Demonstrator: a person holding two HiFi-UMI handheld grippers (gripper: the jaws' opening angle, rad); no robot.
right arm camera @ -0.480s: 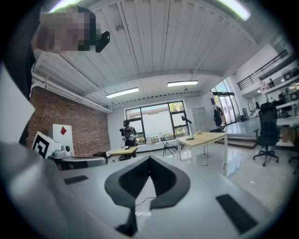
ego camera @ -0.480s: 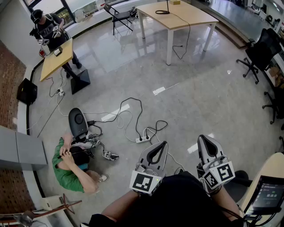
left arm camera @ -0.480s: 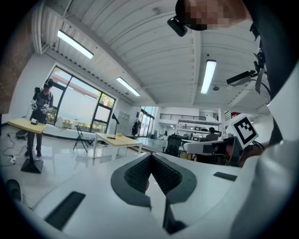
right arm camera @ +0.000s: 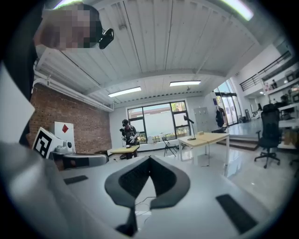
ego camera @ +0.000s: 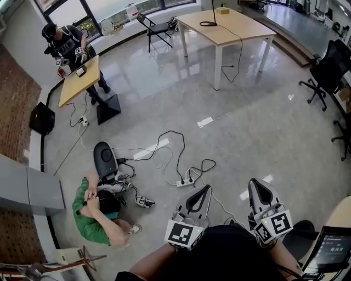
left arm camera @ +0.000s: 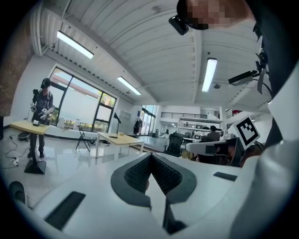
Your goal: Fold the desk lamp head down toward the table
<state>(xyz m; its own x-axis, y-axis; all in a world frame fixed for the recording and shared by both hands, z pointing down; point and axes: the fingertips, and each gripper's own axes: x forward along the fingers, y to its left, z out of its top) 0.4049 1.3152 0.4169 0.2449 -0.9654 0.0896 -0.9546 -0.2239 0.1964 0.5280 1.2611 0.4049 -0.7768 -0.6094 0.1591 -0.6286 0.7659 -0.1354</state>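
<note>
Head view: thin black desk lamp (ego camera: 213,12) on pale wooden tabletop (ego camera: 241,30) at 12 o'clock. Left tongs (ego camera: 203,190), right tongs (ego camera: 257,184) clenched, empty. We expect it light, tippy; grip the head.

left gripper (ego camera: 206,187) n right gripper (ego camera: 254,182): white shells, black ribbed pads, cubes w/ black-white square markers. floor (ego camera: 263,115): grey, glossy. far table (ego camera: 241,30): light wood top, white legs. desk lamp (right arm camera: 188,120): black. person (ego camera: 93,219) near left: green shirt. left wall (right arm camera: 51,112): red-brown brick. right chair (ego camera: 328,68): black.
</note>
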